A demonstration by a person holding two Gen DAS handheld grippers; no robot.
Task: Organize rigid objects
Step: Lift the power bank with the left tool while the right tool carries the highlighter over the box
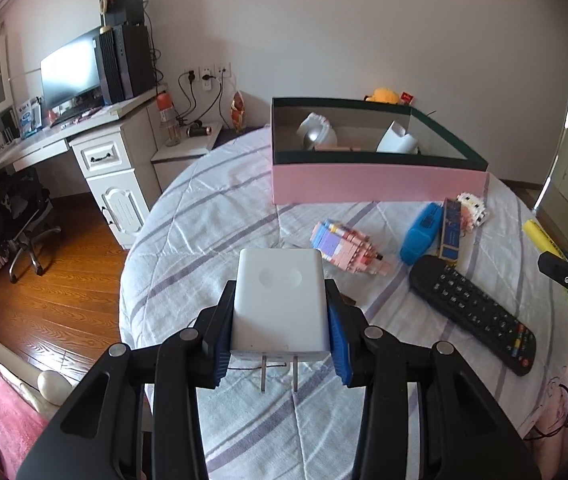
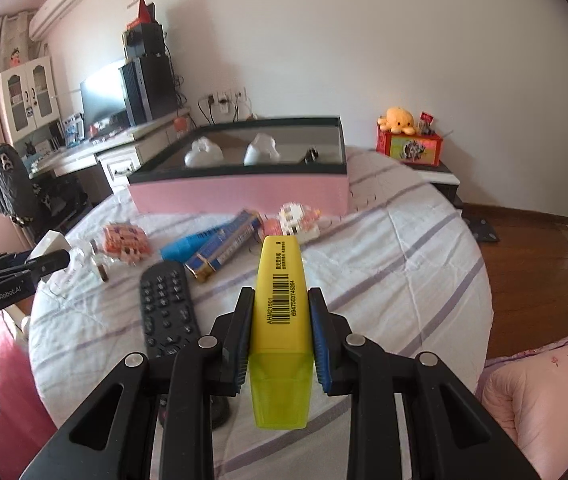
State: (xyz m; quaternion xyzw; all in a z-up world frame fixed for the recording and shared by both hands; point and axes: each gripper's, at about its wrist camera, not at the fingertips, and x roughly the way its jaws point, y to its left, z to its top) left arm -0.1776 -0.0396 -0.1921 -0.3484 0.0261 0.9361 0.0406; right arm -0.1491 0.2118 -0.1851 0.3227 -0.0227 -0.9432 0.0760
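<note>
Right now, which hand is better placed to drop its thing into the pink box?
Probably the left. Its tongs hold the white charger, with the pink box straight ahead. The right tongs, gripping the yellow highlighter, look similarly far.

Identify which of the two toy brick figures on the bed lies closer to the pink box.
The white-faced brick figure, lying just off the pink box's right corner. The pink-and-purple brick figure lies further out on the bedspread, nearer the left gripper.

White charger (image 1: 280,300) clamped in left gripper (image 1: 280,320), prongs toward camera; yellow highlighter (image 2: 280,312) clamped in right gripper (image 2: 280,320), barcode up. On the striped bedspread: black remote (image 1: 471,312), blue case (image 1: 421,234), slim blue box (image 1: 451,234), two brick figures (image 1: 347,246). Behind, pink box (image 1: 375,184) holding white items
</note>
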